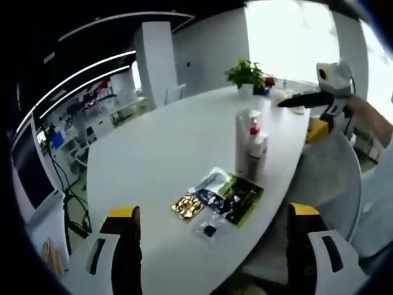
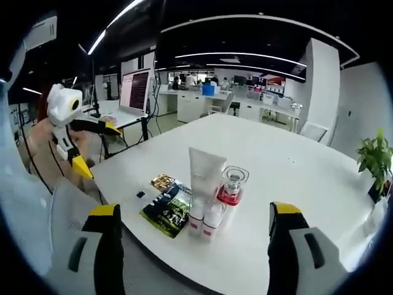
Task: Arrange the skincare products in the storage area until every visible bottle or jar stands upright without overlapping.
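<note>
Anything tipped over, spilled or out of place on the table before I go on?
Nothing tipped or spilled: the white tube, the red-collared pump bottle and the small white bottles all stand upright, bunched close together. The flat sachets lie overlapping beside them.

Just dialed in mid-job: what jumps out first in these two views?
A tight cluster of upright skincare bottles: a tall white tube beside a clear red-based bottle, on the white table. Flat sachets lie next to them. Both grippers, left and right, are open and away from them.
</note>
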Action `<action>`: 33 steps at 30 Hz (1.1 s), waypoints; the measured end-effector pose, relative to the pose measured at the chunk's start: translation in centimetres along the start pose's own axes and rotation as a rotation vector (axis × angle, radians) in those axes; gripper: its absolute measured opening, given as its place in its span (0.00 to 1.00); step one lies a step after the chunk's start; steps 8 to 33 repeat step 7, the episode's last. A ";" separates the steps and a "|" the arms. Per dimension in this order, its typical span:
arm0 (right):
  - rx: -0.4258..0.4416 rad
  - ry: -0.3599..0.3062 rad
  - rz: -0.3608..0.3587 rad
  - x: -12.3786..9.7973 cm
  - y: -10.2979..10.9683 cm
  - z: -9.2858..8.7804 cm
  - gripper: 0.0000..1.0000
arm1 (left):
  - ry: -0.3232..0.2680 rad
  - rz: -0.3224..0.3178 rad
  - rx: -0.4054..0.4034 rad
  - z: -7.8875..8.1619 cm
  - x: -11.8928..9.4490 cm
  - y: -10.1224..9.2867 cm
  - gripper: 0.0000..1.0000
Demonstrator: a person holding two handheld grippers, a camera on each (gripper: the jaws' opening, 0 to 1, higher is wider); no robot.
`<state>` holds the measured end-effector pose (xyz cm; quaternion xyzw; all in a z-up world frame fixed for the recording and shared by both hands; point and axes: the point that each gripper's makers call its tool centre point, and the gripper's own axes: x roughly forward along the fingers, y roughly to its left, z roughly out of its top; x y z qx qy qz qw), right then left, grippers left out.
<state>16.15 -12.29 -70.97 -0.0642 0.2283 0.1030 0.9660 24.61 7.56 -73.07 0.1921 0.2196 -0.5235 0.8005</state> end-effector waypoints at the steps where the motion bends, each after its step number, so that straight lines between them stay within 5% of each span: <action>1: -0.001 0.001 -0.001 0.0 0.0 0.0 1.00 | 0.000 0.001 0.000 0.0 0.0 0.0 0.97; 33: 0.003 0.009 0.001 0.2 -0.1 -0.2 1.00 | -0.004 0.006 0.002 0.4 0.0 0.2 0.97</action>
